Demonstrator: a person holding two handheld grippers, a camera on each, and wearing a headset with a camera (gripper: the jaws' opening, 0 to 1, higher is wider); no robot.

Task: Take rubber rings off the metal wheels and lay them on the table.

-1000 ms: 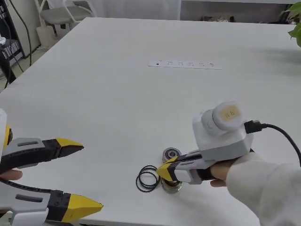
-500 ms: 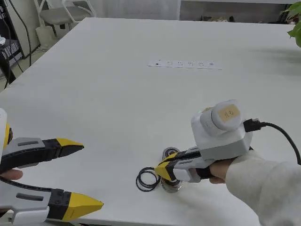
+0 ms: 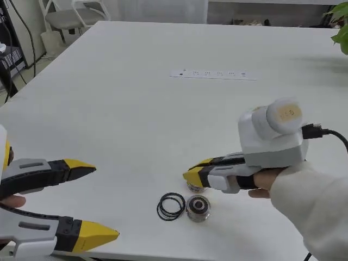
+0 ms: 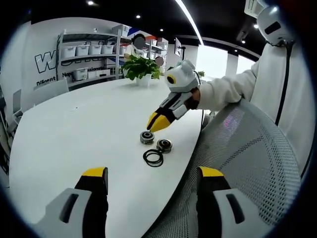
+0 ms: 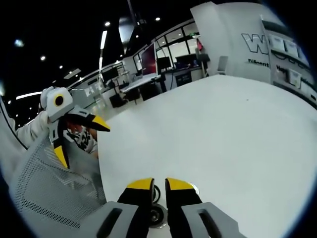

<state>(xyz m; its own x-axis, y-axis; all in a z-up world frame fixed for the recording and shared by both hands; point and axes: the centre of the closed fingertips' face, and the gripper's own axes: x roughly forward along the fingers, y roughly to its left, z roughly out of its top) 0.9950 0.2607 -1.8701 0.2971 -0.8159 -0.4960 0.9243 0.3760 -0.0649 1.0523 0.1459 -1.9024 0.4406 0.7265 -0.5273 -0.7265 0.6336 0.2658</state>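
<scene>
Two small metal wheels sit near the table's front edge, one (image 3: 198, 207) in front and one (image 3: 194, 187) just behind it, half hidden by my right gripper's tips. Black rubber rings (image 3: 171, 205) lie loose on the table beside the front wheel. My right gripper (image 3: 191, 176) hovers just above the rear wheel, shut, and I see nothing between its jaws (image 5: 159, 186). My left gripper (image 3: 100, 202) is held open at the lower left, well away from the wheels. From the left gripper view the wheels (image 4: 146, 137) (image 4: 164, 145), rings (image 4: 153, 157) and right gripper (image 4: 154, 121) lie ahead.
A white power strip (image 3: 213, 74) lies mid-table, farther back. The table (image 3: 136, 119) is wide and white, with its front edge close to the wheels. A chair (image 3: 68, 16) stands at the far left, and a plant (image 3: 341, 27) at the far right. A cable (image 3: 329, 136) trails from the right gripper.
My right gripper has risen and drawn back to the right, off the front wheel, which now stands uncovered. The rings and the left gripper have stayed put.
</scene>
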